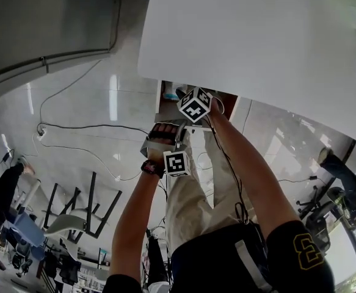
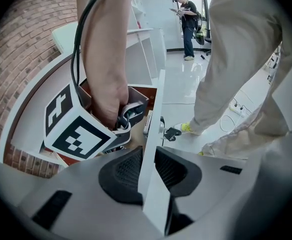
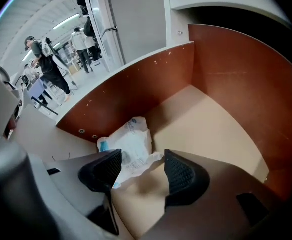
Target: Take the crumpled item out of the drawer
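The jaws of the right gripper are standing wide apart, closed on nothing, with the crumpled item partly between them. This white printed wrapper is lying in a corner of the drawer. It is judged to be light, soft, slippery film, so pinching a bunched central fold is advisable. The jaws of the left gripper are clamping the white drawer front.

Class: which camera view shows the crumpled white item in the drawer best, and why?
The right gripper view: the crumpled item lies plainly on the drawer floor, at the tips of the right gripper's open jaws. The head and left gripper views show none of it; the drawer's inside is blocked there.
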The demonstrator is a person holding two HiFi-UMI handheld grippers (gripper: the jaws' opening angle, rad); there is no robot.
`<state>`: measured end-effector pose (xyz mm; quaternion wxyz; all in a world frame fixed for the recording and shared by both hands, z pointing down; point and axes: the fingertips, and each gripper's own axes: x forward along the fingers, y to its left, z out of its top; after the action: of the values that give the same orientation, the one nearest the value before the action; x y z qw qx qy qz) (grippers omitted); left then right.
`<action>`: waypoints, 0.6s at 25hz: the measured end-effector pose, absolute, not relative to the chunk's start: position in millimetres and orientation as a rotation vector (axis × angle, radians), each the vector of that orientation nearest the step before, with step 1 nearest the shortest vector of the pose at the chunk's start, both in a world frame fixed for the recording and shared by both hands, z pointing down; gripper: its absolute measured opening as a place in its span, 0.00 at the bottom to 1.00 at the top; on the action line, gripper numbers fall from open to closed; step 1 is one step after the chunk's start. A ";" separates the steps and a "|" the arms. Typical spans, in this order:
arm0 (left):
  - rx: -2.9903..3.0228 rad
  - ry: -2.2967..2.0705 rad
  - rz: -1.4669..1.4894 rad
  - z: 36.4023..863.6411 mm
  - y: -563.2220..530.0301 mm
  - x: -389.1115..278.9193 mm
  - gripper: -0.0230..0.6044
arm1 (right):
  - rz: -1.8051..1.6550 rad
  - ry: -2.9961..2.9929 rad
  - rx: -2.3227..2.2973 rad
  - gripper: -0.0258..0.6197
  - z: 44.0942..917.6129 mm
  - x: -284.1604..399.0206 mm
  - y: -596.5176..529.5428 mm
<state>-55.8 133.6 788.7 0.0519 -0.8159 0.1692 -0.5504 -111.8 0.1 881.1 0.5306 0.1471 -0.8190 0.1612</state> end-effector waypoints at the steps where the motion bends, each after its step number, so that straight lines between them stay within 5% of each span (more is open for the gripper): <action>1: -2.470 0.516 -1.672 788.9 132.8 -56.7 0.17 | 0.391 -1.955 0.352 0.49 882.3 -112.9 0.6; 5: -2.435 0.510 -1.679 790.6 134.2 -60.3 0.17 | 0.411 -1.960 0.343 0.48 886.4 -116.2 6.8; 15: -2.445 0.495 -1.675 790.6 133.9 -55.5 0.17 | 0.434 -1.985 0.305 0.25 879.5 -110.4 16.8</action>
<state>-55.5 133.9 790.6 0.0683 -0.8118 0.1643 -0.5562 -110.4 16.8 879.5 0.5170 0.1269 -0.8269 0.1809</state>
